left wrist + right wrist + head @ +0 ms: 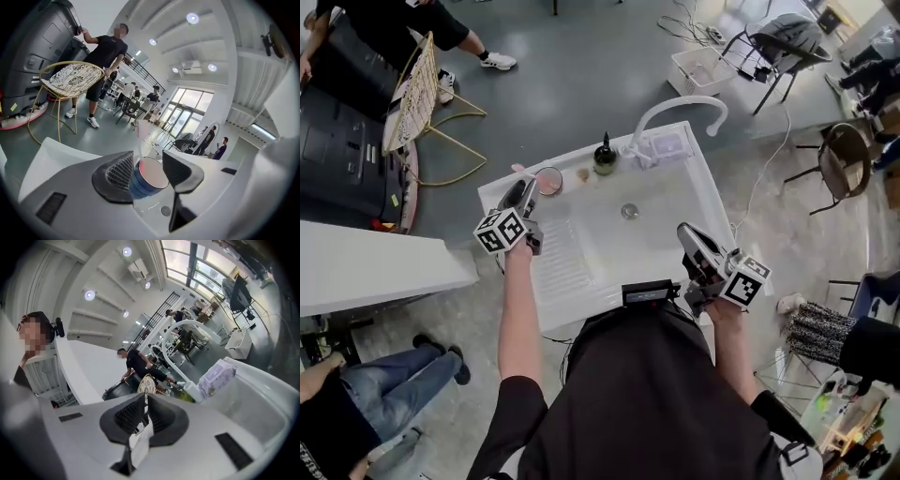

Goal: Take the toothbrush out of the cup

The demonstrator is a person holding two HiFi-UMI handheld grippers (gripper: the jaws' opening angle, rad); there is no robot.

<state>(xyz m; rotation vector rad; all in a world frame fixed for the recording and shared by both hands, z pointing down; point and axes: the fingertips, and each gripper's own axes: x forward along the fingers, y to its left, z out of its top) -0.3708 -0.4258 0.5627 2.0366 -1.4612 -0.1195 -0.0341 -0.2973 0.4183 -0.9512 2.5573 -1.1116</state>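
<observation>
No readable text or numbers: marker cubes on left gripper [523, 194] and right gripper [690, 236] show only square patterns, purple-white pack [216, 377] print too blurred.

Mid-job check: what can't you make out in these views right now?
The toothbrush: only a faint translucent strip above the cup in the left gripper view; in the head view, too small beside the left tool.
The left tool's grip: jaws flank the cup; actual contact unclear.
The right tool: jaws nearly together; pale blurred strip below them, unidentifiable.
</observation>
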